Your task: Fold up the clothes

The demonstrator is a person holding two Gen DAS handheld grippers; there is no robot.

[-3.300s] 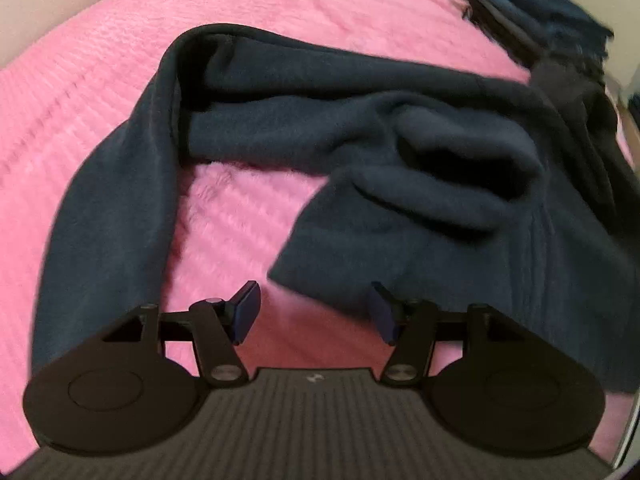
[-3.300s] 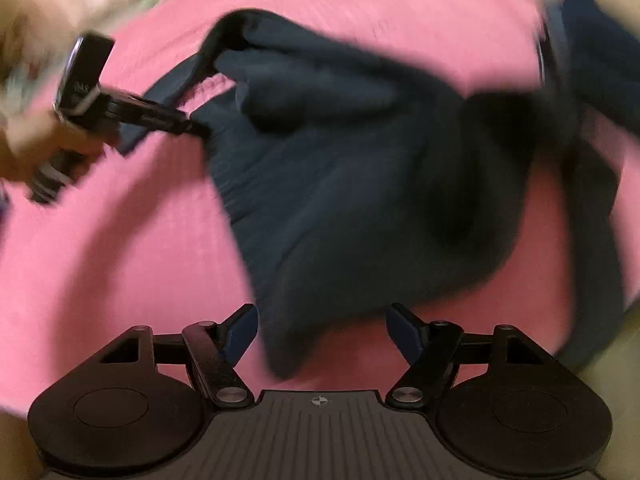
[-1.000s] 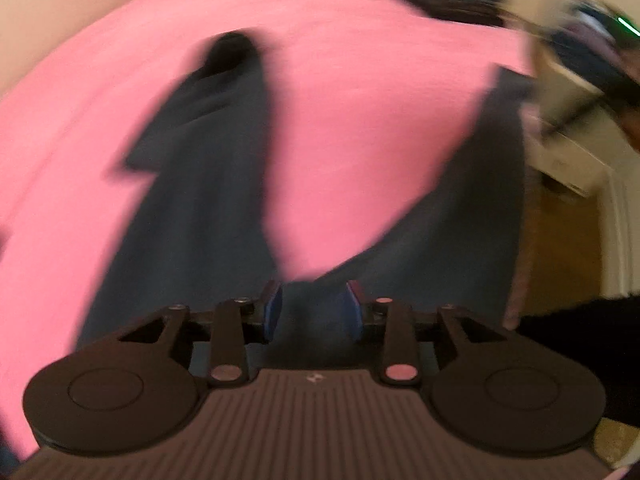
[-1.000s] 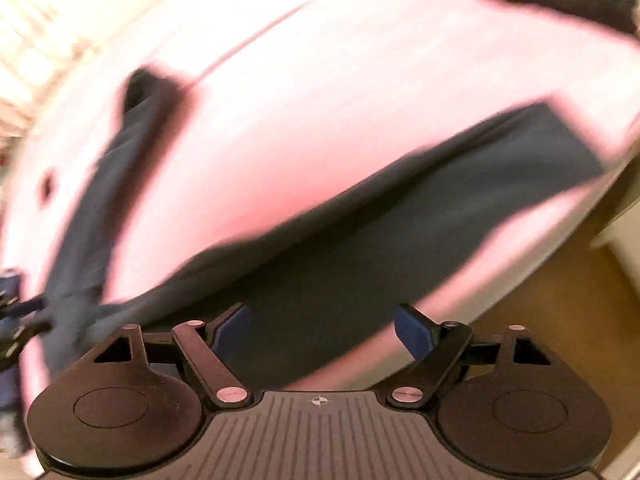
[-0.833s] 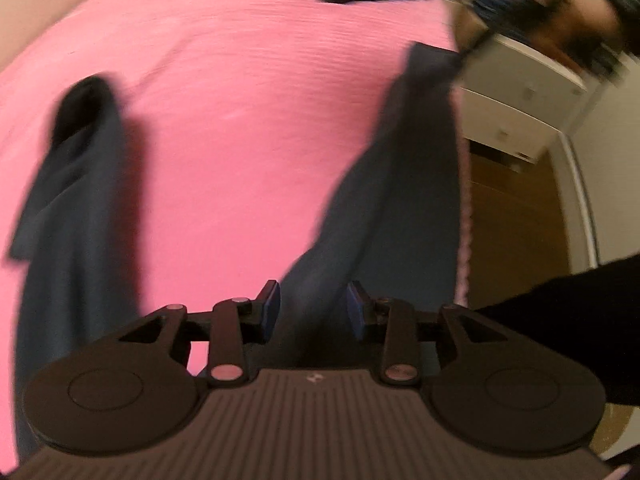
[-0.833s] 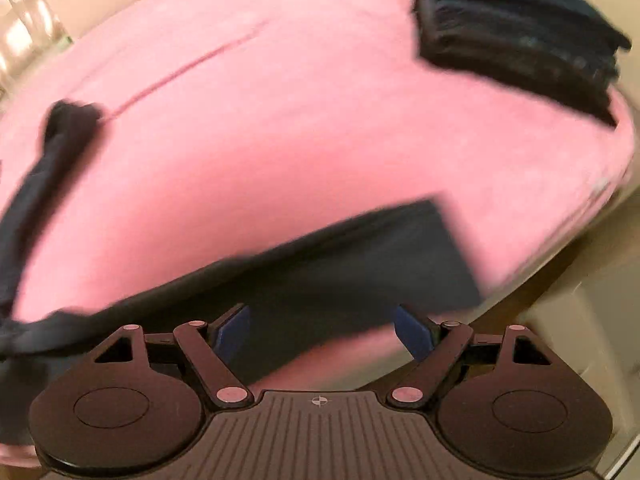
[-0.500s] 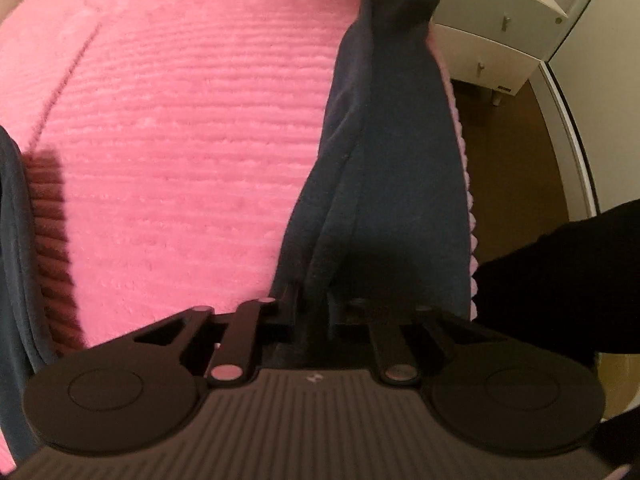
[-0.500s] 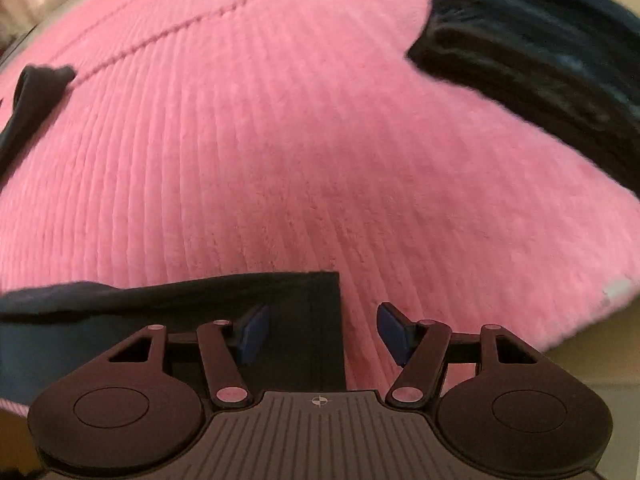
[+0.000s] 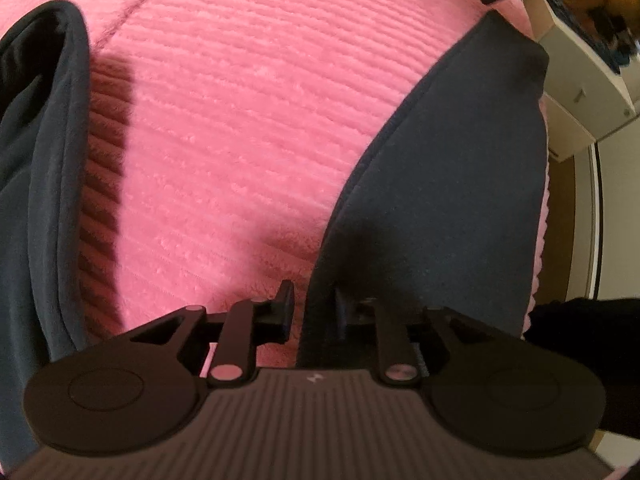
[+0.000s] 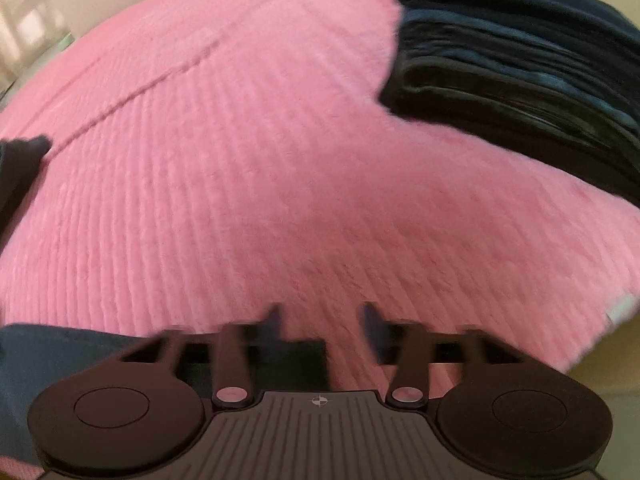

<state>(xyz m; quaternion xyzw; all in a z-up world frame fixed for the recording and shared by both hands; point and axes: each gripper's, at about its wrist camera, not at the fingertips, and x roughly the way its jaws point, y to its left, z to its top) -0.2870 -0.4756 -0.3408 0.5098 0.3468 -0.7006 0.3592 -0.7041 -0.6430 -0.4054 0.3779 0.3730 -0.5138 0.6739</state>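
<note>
**A:** Clothes are only partly dealt with. A dark navy garment is laid stretched along the near edge of the pink ribbed blanket, with another part of the same dark cloth seen lying at the left side. No fold is made in it yet, as far as can be judged.

**B:** And is something already finished?

**A:** Yes, a stack of folded dark clothes is seen at the far right of the blanket, well apart from the garment. So some pieces are done, and this one is left.

**B:** How is the left gripper placed?

**A:** It is pointed steeply down at the edge of the garment. Its jaws are opening at this moment, and a gap is seen between the left pad and the cloth. The edge of the cloth is between the jaws, but it is not pressed by them.

**B:** And the right gripper?

**A:** Its jaws are also opening and stand wide apart. The end of the garment lies just under its left finger, and nothing is pinched. The picture is blurred there, so contact cannot be told.

**B:** What is left, then?

**A:** It is judged that the garment is only spread out. All the folding, and the placing on the stack, is not yet done.
</note>
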